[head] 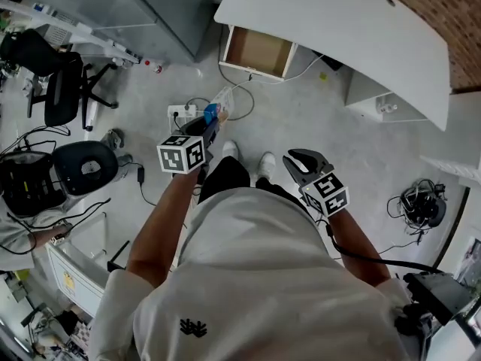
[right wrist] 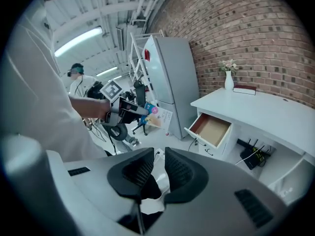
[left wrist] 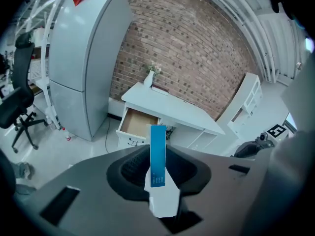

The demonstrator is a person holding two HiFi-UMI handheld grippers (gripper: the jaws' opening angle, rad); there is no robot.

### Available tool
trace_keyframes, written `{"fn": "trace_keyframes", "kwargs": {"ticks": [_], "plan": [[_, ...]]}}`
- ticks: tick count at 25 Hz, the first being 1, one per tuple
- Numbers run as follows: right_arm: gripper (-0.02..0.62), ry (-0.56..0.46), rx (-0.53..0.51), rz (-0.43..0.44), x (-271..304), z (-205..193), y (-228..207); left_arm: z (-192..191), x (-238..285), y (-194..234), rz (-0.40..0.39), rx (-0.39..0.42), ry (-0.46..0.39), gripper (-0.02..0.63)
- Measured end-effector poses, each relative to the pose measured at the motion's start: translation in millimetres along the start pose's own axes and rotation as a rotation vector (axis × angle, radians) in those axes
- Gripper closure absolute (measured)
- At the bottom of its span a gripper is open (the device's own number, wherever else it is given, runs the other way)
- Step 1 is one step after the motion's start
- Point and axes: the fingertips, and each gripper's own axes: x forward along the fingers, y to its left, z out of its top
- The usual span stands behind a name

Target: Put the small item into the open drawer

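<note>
The white desk [head: 338, 28] stands ahead of the person against a brick wall. Its open drawer [head: 259, 51] is pulled out toward the floor space, and its bare wooden bottom shows. The left tool [left wrist: 158, 165] pinches the small item, a flat blue-and-white packet [left wrist: 158, 154], which stands upright and edge-on between the pads, well apart from the drawer. The right tool [right wrist: 156, 168] holds nothing, with only a narrow gap between its jaws.

The carry looks like the step in hand. Because the packet is thin and gripped only low down, it could swing or slip out if jolted. A power strip [head: 183, 111] and loose cables lie on the floor between the person's feet and the drawer and could catch a step. Letting go short of the drawer front would drop the packet onto the floor.
</note>
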Motion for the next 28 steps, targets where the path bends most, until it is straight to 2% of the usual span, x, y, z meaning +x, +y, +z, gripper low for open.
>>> {"fn": "trace_keyframes", "kwargs": {"ticks": [5, 12, 15, 20, 28], "plan": [[0.505, -0.001, 0.065, -0.047, 9, 23, -45, 50, 69, 35, 0.030, 0.036, 0.036, 0.502], [0.509, 0.002, 0.165, -0.184, 17, 62, -95, 96, 164, 82, 0.044, 0.080, 0.099, 0.502], [0.511, 0.021, 0.205, -0.235, 37, 88, -122, 115, 214, 115, 0.057, 0.083, 0.139, 0.502], [0.511, 0.055, 0.271, -0.310, 63, 111, -147, 129, 287, 162, 0.074, 0.086, 0.195, 0.502], [0.512, 0.121, 0.420, -0.422, 73, 102, -166, 128, 377, 200, 0.084, 0.136, 0.294, 0.502]]}}
